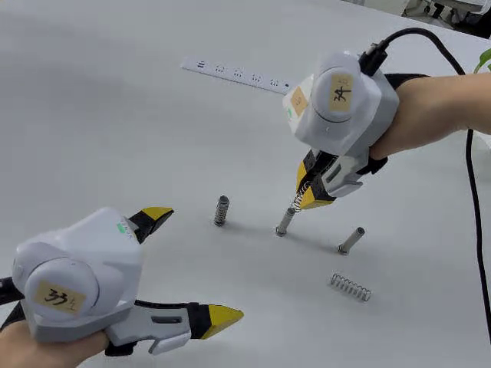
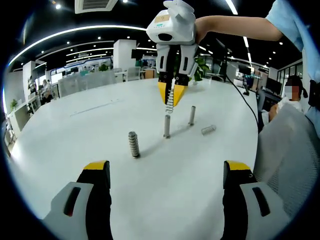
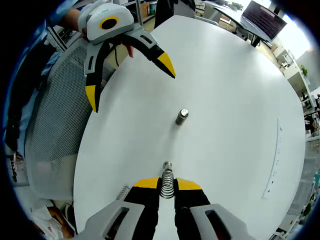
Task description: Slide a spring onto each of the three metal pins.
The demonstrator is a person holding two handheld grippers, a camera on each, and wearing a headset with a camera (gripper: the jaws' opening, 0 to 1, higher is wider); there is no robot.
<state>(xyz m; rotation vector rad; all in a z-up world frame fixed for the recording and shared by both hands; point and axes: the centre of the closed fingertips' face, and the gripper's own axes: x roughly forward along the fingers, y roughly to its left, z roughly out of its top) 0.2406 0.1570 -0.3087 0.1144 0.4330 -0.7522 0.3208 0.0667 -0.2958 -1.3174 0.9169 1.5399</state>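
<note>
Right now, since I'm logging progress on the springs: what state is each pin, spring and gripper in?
Left pin: upright, spring on it.
Middle pin: upright, bare.
Right pin: upright, bare.
Held spring: clamped in the right gripper, just above the middle pin.
Loose spring: lying on the table.
Right gripper: shut on the held spring.
Left gripper: open, empty.

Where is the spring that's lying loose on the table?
In the head view the loose spring lies on its side on the white table, on the person's side of the rightmost bare pin.
</note>
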